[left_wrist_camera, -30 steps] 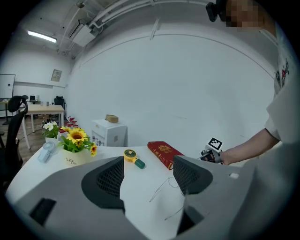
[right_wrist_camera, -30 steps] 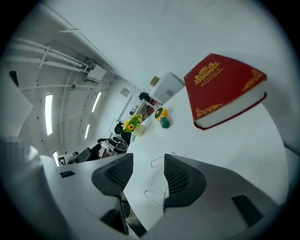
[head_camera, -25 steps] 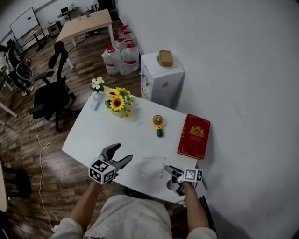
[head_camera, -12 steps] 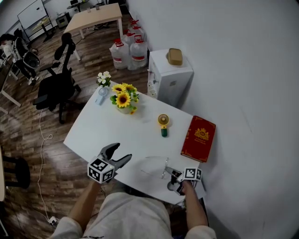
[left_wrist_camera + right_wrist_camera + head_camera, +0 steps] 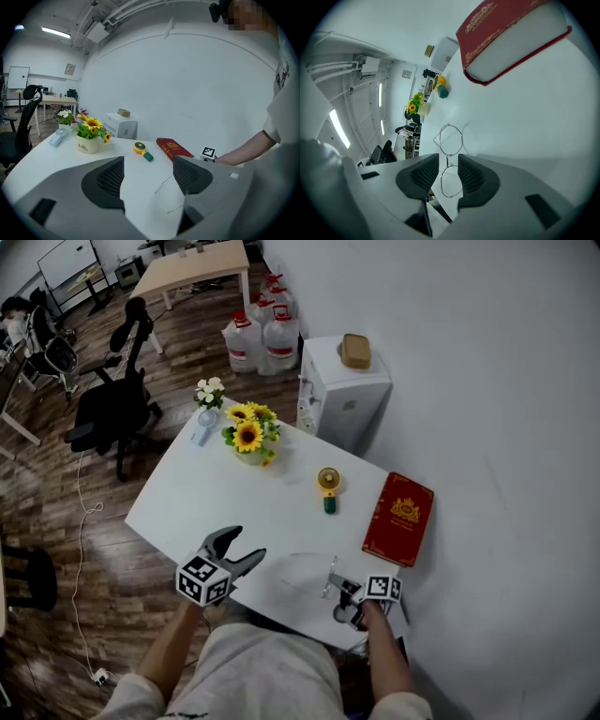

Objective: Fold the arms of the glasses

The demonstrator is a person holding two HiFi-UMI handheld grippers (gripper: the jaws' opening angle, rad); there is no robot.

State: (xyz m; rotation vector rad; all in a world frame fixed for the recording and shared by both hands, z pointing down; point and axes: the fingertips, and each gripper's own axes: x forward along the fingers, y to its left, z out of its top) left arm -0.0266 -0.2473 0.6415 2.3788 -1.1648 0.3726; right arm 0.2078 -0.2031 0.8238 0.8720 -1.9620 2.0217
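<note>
Head view places the glasses [image 5: 307,574] on the white table [image 5: 234,502], close to its near edge and toward 5 o'clock from the table's middle. We judge both arms to be unfolded: in the left gripper view they show as two thin lines [image 5: 164,183] running off the frame.

At 3 o'clock of the glasses sits the right gripper [image 5: 339,589]. Its own view looks along the frame. The far lens [image 5: 449,140] lies beyond the jaw tips, and the bridge and near lens sit in the gap of the right gripper [image 5: 448,157]. Its jaws have just been closing and now stand narrowly apart round the wire. We see no pad pressing on the wire. We take this placement as a way to steady the frame front while an arm is swung in.

At 9 o'clock of the glasses hovers the left gripper [image 5: 248,545], over the table's near edge. Its jaws are wide apart [image 5: 149,164], with only table surface and the distant arms showing between them. It points toward the glasses, which we read as readiness to push an arm inward.

Further out, the red book [image 5: 398,519] lies at 1 o'clock of the glasses and the sunflower pot [image 5: 247,439] at 11 o'clock. Both stand well apart and clear of the work.
</note>
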